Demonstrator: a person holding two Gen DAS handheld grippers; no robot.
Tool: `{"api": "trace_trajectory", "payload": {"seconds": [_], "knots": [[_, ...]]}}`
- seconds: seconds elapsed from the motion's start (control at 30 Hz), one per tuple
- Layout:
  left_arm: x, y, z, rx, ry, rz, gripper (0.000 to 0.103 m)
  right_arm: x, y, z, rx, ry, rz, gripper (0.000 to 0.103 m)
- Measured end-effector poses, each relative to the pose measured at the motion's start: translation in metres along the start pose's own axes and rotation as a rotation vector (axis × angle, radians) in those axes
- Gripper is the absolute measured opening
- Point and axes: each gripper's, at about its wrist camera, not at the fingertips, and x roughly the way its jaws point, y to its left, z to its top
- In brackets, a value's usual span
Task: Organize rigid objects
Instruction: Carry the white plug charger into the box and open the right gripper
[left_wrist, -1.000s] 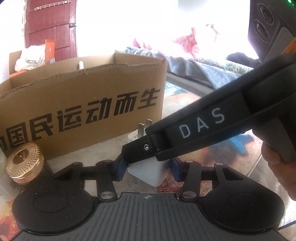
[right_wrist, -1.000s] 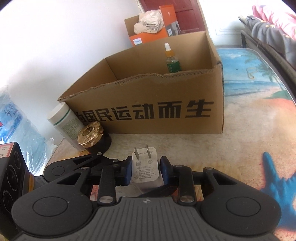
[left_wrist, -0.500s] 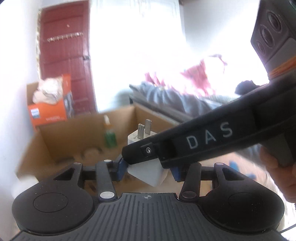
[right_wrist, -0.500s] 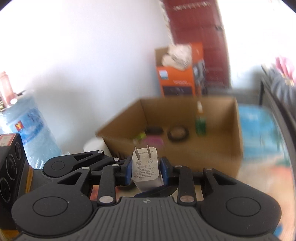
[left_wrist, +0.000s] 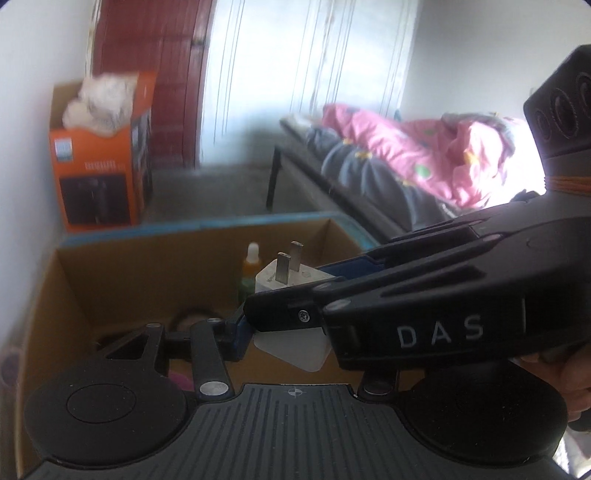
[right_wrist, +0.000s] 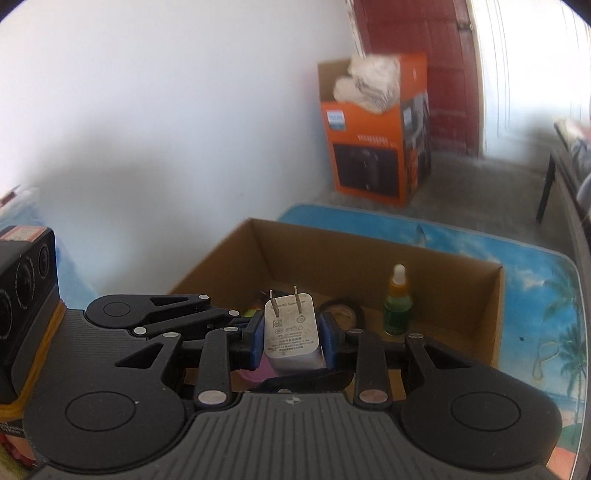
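Observation:
A white two-prong charger plug (right_wrist: 291, 336) is held prongs up over the open cardboard box (right_wrist: 424, 258). My right gripper (right_wrist: 291, 341) is shut on its sides with the blue pads. My left gripper (left_wrist: 291, 343) is also shut on the charger (left_wrist: 291, 314), crossing under the right gripper, whose black finger (left_wrist: 388, 295) lies across the left wrist view. Inside the box stand a green dropper bottle (right_wrist: 397, 306), a dark ring (right_wrist: 341, 310) and a pink item (right_wrist: 258, 373).
An orange carton (right_wrist: 373, 147) with white cloth on top stands against the wall by a red door (right_wrist: 424, 55). A bed with a pink quilt (left_wrist: 406, 147) is at the right. The box sits on a beach-print tabletop (right_wrist: 535, 302).
Both grippers have lifted the charger from the tabletop in front of the box up and over the box's open top. The box interior now shows below.

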Motion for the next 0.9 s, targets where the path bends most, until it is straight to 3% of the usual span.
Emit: {"api": "trace_trajectory", "payload": {"seconds": [0.2, 0.43, 0.67, 0.8, 0.9], "knots": [[0.035, 0.011, -0.002, -0.018, 0.146, 0.018, 0.049, 0.049, -0.034, 0.006, 0.064, 0.136, -0.017, 0.031], [0.029, 0.014, 0.011, -0.026, 0.202, -0.003, 0.058, 0.068, -0.048, 0.004, 0.077, 0.214, -0.038, 0.029], [0.028, 0.007, 0.009, 0.006, 0.195, -0.007, 0.060, 0.090, -0.050, -0.002, 0.078, 0.310, -0.071, 0.030], [0.024, 0.007, 0.011, -0.009, 0.177, -0.007, 0.068, 0.091, -0.047, -0.001, 0.070, 0.329, -0.077, 0.033], [0.014, 0.005, 0.011, -0.008, 0.153, 0.001, 0.070, 0.083, -0.043, 0.000, 0.053, 0.298, -0.096, 0.049]]}}
